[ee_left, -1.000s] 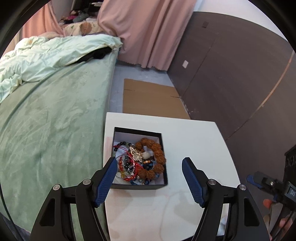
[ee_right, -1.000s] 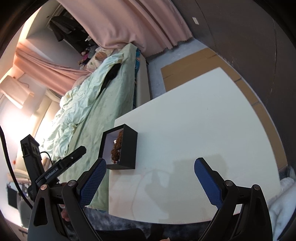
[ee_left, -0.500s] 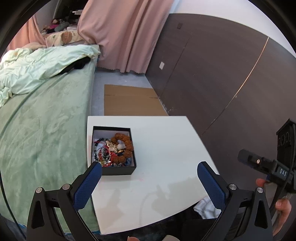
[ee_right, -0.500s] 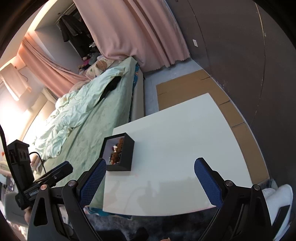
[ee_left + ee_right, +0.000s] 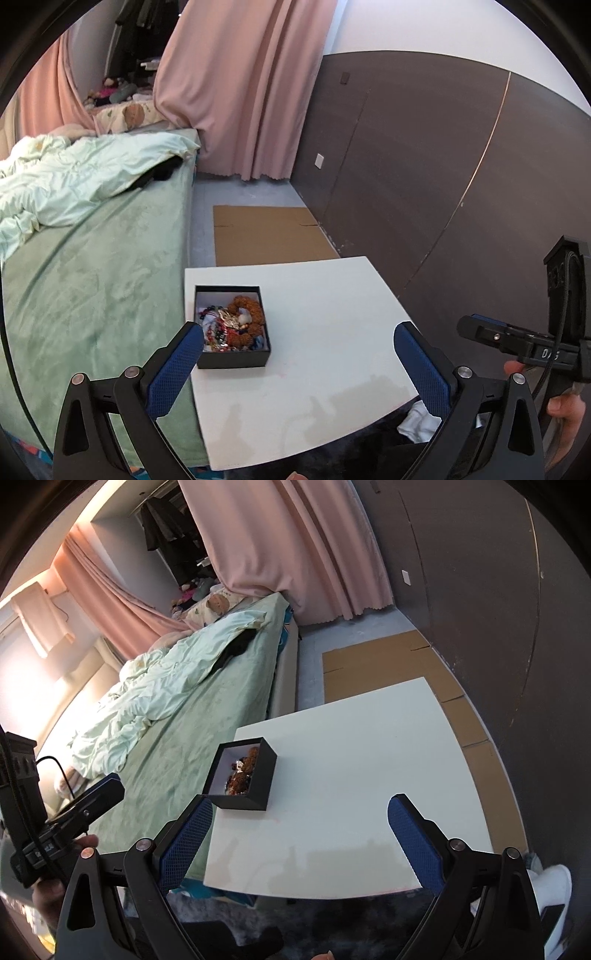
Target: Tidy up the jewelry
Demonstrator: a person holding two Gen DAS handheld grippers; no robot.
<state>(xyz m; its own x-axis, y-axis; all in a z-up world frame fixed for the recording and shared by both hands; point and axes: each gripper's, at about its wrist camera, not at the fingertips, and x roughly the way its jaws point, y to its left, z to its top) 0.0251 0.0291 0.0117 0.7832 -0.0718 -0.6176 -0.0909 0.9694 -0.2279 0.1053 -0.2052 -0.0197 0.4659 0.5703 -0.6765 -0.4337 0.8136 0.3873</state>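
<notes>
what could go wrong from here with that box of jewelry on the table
1. The black box sits right at the white table edge beside the bed; a nudge could tip it off.
2. The jewelry lies in one tangled heap, so pulling one piece may drag others out.
3. Both tools, left tool and right tool, are open and empty.

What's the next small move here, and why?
Probably bring the left gripper down toward the black box. Both grippers stand open and empty above the white table, the right gripper too. The beads and bracelets lie tangled in one heap inside the box, which sits nearest the left one.
</notes>
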